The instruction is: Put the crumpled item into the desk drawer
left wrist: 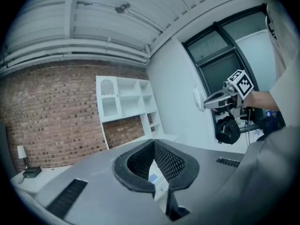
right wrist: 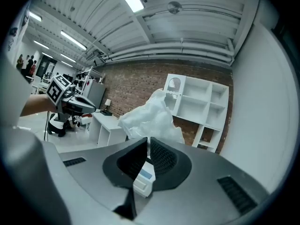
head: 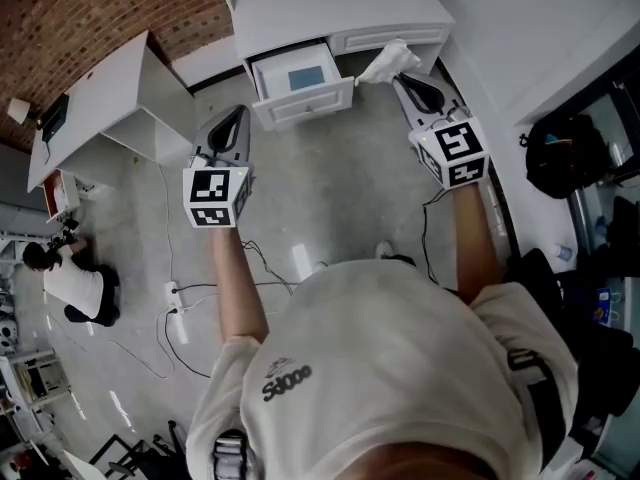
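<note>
The crumpled item point(head: 390, 63) is a wad of white paper or plastic. My right gripper point(head: 402, 78) is shut on it, holding it in the air just right of the open drawer point(head: 300, 78) of the white desk point(head: 330, 8). In the right gripper view the wad point(right wrist: 150, 118) bulges out above the closed right gripper point(right wrist: 147, 142), and the drawer point(right wrist: 143, 175) shows below through the gap. My left gripper point(head: 238, 116) hovers left of the drawer front. Its jaws meet in the left gripper view with nothing between them, so the left gripper point(left wrist: 153, 143) is shut.
A second white desk point(head: 100, 98) stands at the left. A person point(head: 70, 283) crouches on the floor beside it. Cables and a power strip point(head: 175, 303) lie on the floor. A black bag point(head: 560, 153) sits at the right. White shelving point(right wrist: 201, 102) stands against the brick wall.
</note>
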`<act>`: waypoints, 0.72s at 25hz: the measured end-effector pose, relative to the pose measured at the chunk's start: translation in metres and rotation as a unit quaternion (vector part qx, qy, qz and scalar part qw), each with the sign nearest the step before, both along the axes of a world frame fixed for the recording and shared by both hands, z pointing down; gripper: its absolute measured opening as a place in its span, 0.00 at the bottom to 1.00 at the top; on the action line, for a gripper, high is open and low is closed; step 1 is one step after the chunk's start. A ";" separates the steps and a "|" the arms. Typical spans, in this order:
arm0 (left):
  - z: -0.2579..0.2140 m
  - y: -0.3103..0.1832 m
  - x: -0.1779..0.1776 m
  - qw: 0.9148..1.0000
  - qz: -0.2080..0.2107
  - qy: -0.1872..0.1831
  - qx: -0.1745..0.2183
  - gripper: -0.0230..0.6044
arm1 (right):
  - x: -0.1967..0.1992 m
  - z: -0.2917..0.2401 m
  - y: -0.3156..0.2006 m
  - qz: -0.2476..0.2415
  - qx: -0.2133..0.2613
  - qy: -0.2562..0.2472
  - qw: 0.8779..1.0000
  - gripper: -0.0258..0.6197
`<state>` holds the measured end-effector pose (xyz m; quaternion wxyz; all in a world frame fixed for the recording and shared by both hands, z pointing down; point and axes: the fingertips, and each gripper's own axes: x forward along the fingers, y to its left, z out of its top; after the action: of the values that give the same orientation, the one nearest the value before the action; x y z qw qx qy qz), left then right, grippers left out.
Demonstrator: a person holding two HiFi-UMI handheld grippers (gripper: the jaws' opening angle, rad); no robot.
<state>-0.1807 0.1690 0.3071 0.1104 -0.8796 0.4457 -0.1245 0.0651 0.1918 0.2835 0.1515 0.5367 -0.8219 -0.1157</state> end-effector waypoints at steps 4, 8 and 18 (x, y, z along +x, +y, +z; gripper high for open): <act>0.002 -0.001 -0.020 1.000 0.010 -0.003 -0.001 0.07 | -0.017 -0.001 0.000 0.014 0.000 -0.009 1.000 0.07; 0.007 -0.003 -0.051 1.000 0.017 -0.004 -0.007 0.07 | -0.043 0.002 0.000 0.027 -0.003 -0.015 1.000 0.07; 0.017 -0.021 -0.081 1.000 0.010 0.008 -0.014 0.06 | -0.077 0.010 -0.010 0.019 -0.010 0.002 1.000 0.07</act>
<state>-0.2621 0.1481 0.3243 0.0957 -0.8866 0.4357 -0.1225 -0.0121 0.1816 0.2940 0.1612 0.5508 -0.8121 -0.1055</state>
